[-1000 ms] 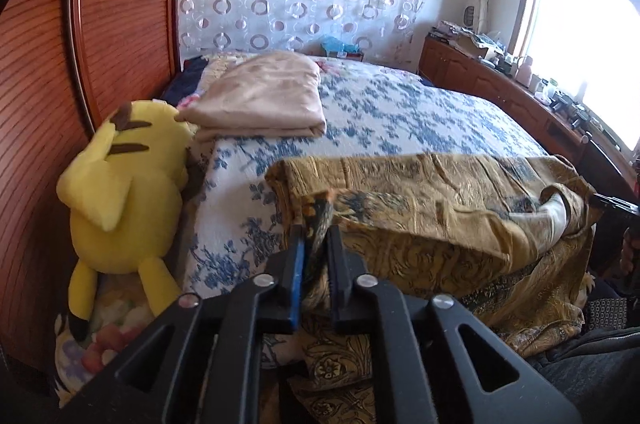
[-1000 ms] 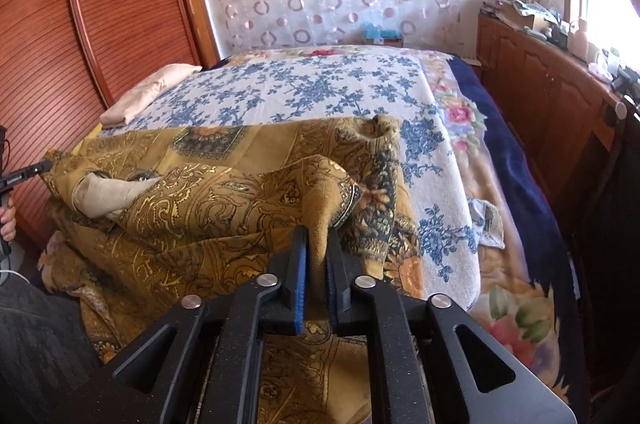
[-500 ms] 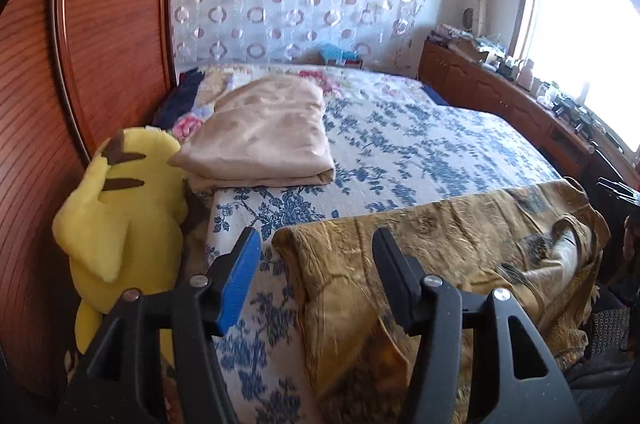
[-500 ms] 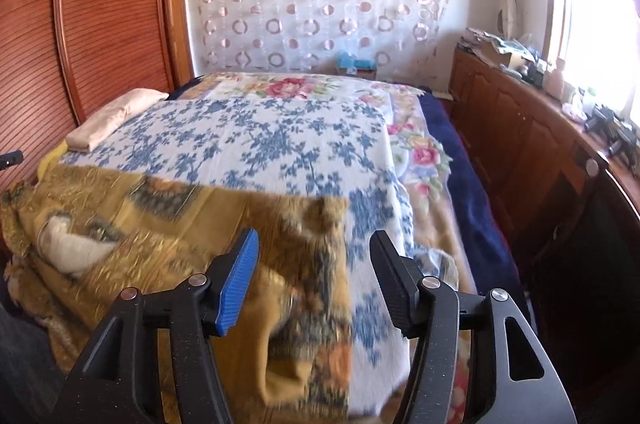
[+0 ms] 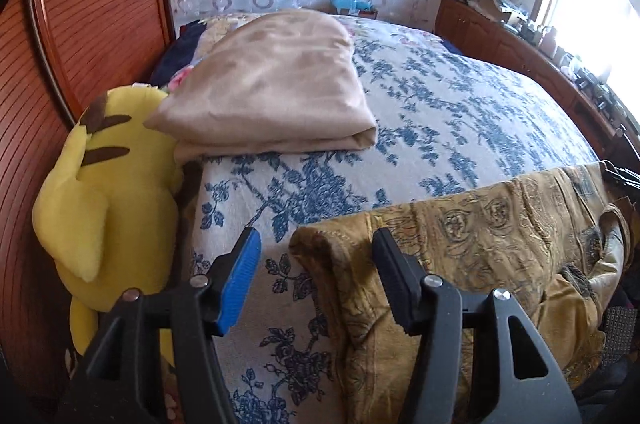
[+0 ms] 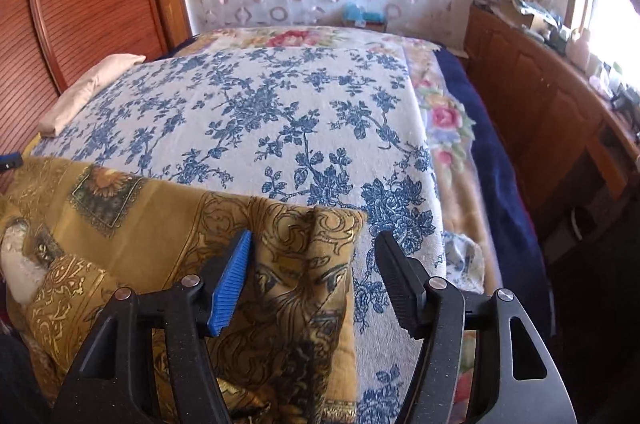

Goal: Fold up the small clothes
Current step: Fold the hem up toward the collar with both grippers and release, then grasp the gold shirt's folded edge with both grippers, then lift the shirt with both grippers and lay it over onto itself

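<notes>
A mustard-gold patterned garment (image 5: 480,244) lies spread across the near edge of the bed, partly hanging over it. Its left corner rests between and under the jaws of my left gripper (image 5: 316,238), which is open with the pads clear of the cloth. In the right wrist view the garment (image 6: 140,216) ends in a right corner that lies between the jaws of my right gripper (image 6: 314,240). Those jaws are opening and do not press the cloth. A pale lining shows at a fold on the garment's near side.
The bed has a white cover with blue flowers (image 5: 440,104). A folded beige blanket (image 5: 280,80) and a yellow plush toy (image 5: 108,192) sit at the left by the wooden panel (image 5: 80,4). A wooden cabinet (image 6: 540,104) runs along the right under the window.
Both grippers were shut on the garment's corners a second ago. They have opened and let go, and the cloth now lies flatter across the bed's near edge.
</notes>
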The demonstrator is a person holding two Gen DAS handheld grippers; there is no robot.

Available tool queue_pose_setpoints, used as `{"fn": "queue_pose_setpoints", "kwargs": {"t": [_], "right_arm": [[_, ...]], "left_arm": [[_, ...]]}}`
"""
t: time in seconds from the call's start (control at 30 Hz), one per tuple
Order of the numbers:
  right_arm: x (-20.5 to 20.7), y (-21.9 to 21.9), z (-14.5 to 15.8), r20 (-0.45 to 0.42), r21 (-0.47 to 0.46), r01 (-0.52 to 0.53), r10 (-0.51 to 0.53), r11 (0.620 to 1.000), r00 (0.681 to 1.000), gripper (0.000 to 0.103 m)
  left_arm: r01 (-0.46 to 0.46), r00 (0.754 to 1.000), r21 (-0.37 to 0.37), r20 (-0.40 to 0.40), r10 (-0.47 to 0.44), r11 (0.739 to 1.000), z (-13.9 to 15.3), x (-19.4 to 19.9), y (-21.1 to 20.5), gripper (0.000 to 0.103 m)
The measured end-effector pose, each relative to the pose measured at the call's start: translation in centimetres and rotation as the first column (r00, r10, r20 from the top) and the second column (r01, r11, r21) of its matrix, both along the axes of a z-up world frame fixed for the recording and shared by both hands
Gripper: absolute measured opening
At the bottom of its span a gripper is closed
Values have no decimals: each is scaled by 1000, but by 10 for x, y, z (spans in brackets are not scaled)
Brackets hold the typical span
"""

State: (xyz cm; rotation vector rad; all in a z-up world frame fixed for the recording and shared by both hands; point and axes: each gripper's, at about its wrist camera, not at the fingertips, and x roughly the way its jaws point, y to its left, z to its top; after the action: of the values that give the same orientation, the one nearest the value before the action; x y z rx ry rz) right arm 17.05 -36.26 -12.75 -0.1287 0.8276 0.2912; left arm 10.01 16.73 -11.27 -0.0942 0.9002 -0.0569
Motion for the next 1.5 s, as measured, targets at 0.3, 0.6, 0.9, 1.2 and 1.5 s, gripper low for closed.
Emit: {"fn": "queue_pose_setpoints", "kwargs": {"t": [0.3, 0.6, 0.9, 1.2, 1.5], "right_arm": [[9, -1, -9, -71, 9, -4, 4, 1000, 997, 66], [-10, 21, -10, -58, 23, -149, 150, 989, 987, 11], [-57, 26, 51, 102, 95, -208, 199, 973, 975, 7], [-89, 26, 148, 285, 83, -218, 186, 972, 940, 6], [-107, 30, 226, 452, 74, -241, 183, 968, 873, 5]], "left_arm": [[38, 999, -7, -9, -38, 999, -6, 0, -9, 39], [68, 996, -29, 68, -66, 997, 6, -24, -21, 6], [24, 934, -99, 358, 13, 995, 85, -85, -20, 6], [56, 856, -112, 517, 10, 992, 160, -99, -20, 5], [33, 764, -89, 644, 32, 995, 225, -98, -7, 5]]}}
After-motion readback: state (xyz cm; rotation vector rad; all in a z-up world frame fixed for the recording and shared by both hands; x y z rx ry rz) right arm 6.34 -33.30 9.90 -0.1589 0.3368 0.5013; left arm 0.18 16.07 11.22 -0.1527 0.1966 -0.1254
